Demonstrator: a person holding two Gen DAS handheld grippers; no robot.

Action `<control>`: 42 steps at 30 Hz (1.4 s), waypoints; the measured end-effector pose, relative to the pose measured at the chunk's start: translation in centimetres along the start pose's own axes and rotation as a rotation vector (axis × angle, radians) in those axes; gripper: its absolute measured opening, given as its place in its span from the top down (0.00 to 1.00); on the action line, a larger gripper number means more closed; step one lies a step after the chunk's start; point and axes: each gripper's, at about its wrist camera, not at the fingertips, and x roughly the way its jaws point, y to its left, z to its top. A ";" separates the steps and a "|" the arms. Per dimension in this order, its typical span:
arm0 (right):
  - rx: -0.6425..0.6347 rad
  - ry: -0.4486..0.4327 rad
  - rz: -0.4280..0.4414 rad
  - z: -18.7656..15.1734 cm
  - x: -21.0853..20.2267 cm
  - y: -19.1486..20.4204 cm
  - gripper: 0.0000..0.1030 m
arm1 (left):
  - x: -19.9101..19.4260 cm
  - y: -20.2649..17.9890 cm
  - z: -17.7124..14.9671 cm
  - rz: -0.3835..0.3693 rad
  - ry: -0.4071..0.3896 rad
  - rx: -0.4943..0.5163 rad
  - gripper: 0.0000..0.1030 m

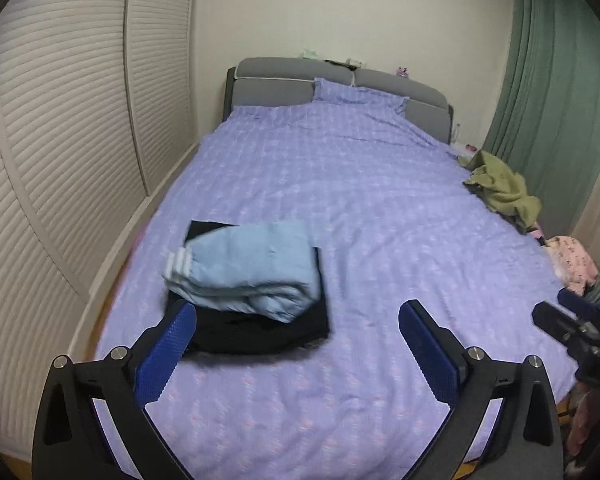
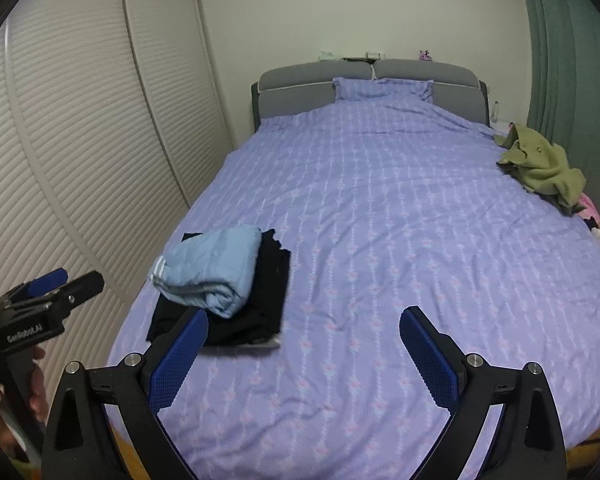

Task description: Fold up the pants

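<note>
Folded light blue pants (image 1: pixel 244 268) lie on top of a folded black garment (image 1: pixel 260 330) on the left side of the purple bed (image 1: pixel 340 184). The stack also shows in the right wrist view, blue pants (image 2: pixel 212 266) on black garment (image 2: pixel 268 292). My left gripper (image 1: pixel 298 312) is open and empty, held above the bed just right of the stack. My right gripper (image 2: pixel 304 320) is open and empty, right of the stack. Each gripper shows at the edge of the other's view, the right one (image 1: pixel 572 320) and the left one (image 2: pixel 52 292).
A crumpled olive garment (image 1: pixel 500 184) (image 2: pixel 544 164) lies at the bed's right edge, with pink clothes (image 1: pixel 572 260) nearer the front. Louvred wardrobe doors (image 1: pixel 60 160) run along the left. Green curtains (image 1: pixel 552 92) hang at the right. A grey headboard (image 2: pixel 364 80) stands at the far end.
</note>
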 end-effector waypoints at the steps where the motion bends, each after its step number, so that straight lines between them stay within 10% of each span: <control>1: 0.001 -0.002 0.005 -0.4 -0.9 -0.9 0.05 | -0.7 -1.1 -0.6 -0.024 -0.001 -0.005 0.00; 19: -0.039 -0.058 0.006 -8.9 -15.7 -13.4 0.05 | -12.0 -19.5 -10.7 0.012 -0.062 0.060 0.00; 42: 0.011 -0.151 -0.020 -11.6 -23.2 -17.1 0.05 | -17.8 -25.0 -12.7 -0.005 -0.133 0.146 0.00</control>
